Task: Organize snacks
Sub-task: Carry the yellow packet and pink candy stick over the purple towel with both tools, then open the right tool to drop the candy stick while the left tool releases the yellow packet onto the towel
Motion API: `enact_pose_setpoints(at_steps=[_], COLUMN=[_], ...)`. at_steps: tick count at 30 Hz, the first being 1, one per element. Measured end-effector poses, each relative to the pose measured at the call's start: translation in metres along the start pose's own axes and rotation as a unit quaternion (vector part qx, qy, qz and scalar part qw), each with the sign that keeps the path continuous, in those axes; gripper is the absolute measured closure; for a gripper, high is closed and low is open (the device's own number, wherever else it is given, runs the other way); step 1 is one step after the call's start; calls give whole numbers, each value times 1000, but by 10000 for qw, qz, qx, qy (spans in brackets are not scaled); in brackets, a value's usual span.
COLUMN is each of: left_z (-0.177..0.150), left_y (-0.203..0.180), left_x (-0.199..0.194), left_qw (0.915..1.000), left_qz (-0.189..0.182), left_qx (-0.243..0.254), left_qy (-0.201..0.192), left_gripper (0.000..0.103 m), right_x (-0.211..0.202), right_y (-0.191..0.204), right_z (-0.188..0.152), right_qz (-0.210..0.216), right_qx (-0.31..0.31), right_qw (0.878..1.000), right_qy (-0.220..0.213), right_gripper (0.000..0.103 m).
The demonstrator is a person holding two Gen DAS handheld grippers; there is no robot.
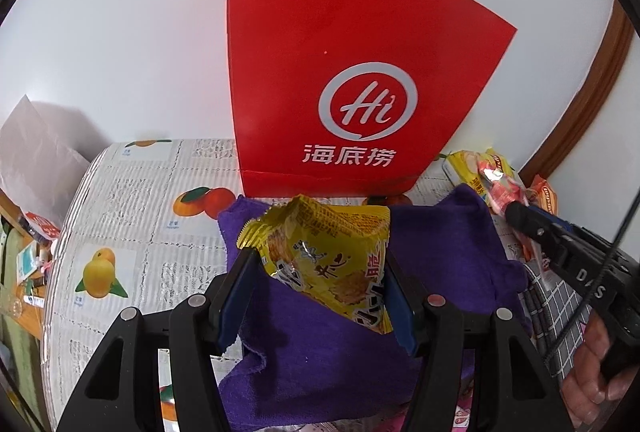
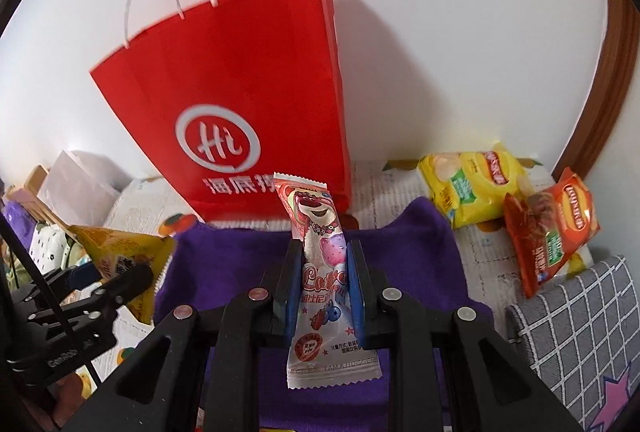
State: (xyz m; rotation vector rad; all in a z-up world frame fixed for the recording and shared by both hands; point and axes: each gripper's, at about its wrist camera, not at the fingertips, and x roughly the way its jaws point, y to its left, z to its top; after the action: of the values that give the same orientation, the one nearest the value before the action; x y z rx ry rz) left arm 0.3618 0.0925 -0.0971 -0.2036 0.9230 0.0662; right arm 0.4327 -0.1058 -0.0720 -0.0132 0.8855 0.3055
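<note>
My left gripper is shut on a yellow snack packet, held above a purple cloth in front of a tall red paper bag. My right gripper is shut on a slim pink bear-print snack bar, which stands upright between its blue pads over the same purple cloth. The red paper bag with white cord handles leans against the wall behind. Each gripper shows in the other's view: the right gripper at the right edge, the left gripper with its yellow packet at the left.
A yellow chip bag and an orange chip bag lie at the back right on the fruit-print tablecloth. A grey checked cloth lies at the right. White paper and clutter sit beyond the table's left edge. A wooden door frame stands right.
</note>
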Motion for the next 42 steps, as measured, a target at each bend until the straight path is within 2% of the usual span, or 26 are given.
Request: enact_pose_setpoints(at_steps=[6,10,15,32,34,38,42], left_z=[-2,-4,-6,-13,-14,-13,-14], left_y=[-3,-3,-2,2,1,2,6], left_x=[12,22,33,57,58,59,65], left_qw=[9999,9997,9992,9967,9966,9966,9960], left_qz=[0,56,69,-80,-41,21,95], left_qx=[42,53,38,-141,-147,-174,-232], left_qy=[139,253,400,792,805,806,856], left_gripper=[45,45,45,45,45,45,45], right_x=[24,38,68,118,120,104,84], right_y=[-18,-31,-50,-52,-49,-46,-43], right_z=[-3,-3,-10,-30,-30,-25,-19], right_qz=[174,31,35,-219,-269,-160,-168], right_qx=[137,84,247,166,100,59,82], right_qw=[9988,9981,9937,9822,9813,9861,9901], right_qy=[426,609,1097,1860,1903,1652,1389], right_gripper=[82,82,82,79,77,57,56])
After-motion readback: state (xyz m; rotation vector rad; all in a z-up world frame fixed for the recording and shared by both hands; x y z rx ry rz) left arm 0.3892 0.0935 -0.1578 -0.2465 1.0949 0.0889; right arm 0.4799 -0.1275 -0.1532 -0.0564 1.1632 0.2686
